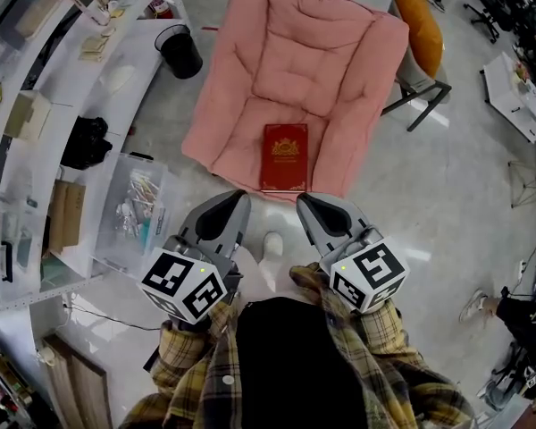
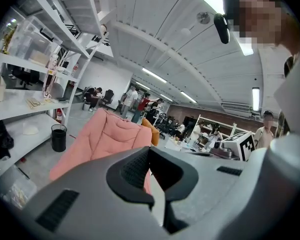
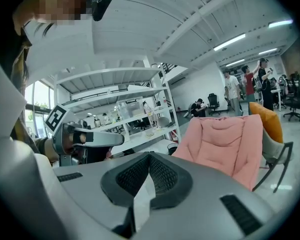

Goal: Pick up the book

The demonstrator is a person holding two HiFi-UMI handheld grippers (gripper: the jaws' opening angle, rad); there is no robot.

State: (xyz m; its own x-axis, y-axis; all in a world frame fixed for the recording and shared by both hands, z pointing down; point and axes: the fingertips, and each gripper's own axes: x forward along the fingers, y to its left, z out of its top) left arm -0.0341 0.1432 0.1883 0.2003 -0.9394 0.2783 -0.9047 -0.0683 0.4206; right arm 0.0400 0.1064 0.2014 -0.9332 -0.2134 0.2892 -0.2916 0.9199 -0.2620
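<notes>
Grey polished floor [image 1: 464, 195] of an open workshop hall carries a pink padded lounge chair [image 1: 313, 52]. Flat at the front of its seat lies the red hardcover book [image 1: 285, 156], closed, cover up. It looks stiff and moderately heavy, with a smooth, probably slippery cover. The soft cushion should give, so pinching the near short edge across its thickness seems best. Left gripper [image 1: 239, 200] and right gripper [image 1: 305, 204] hang short of the chair, each with jaws pressed together on nothing. A gold emblem [image 1: 287, 147] marks the cover; any lettering is too small to read.
</notes>
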